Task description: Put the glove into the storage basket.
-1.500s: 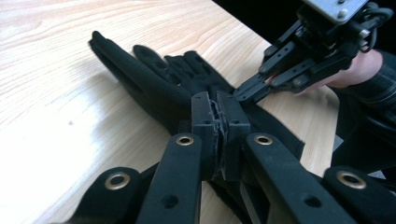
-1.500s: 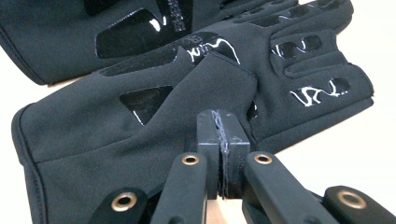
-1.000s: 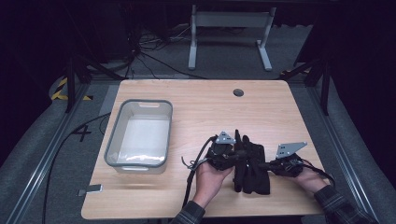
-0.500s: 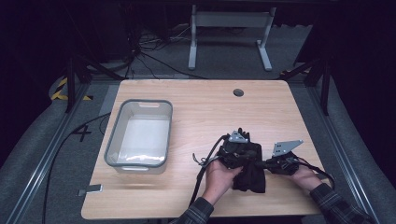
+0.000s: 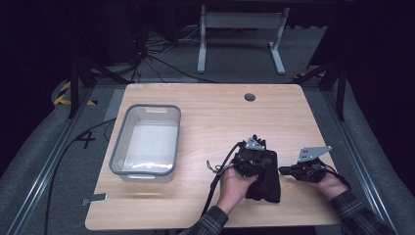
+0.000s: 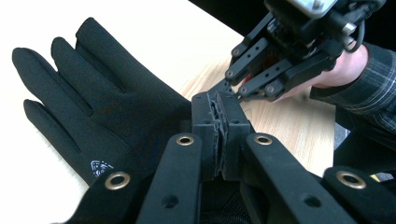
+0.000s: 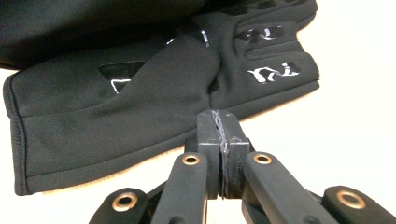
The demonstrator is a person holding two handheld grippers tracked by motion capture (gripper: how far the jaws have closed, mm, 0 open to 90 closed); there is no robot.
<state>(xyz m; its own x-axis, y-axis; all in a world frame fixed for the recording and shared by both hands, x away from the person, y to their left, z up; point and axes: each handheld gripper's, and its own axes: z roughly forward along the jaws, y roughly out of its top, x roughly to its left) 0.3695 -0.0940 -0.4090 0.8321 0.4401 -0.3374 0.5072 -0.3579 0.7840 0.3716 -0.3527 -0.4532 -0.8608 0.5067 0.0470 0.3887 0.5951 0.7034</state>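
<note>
A black glove lies flat on the wooden table, fingers spread.

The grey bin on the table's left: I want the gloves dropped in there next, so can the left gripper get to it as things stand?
Probably yes. The bare wooden table lies between the left gripper and the grey bin, nothing stands in the way, and the bin's top is open.

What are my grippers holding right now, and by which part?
Cannot be told. The left gripper and right gripper are both shut, tips at the black glove edge. No fabric visibly shows between the pads.
</note>
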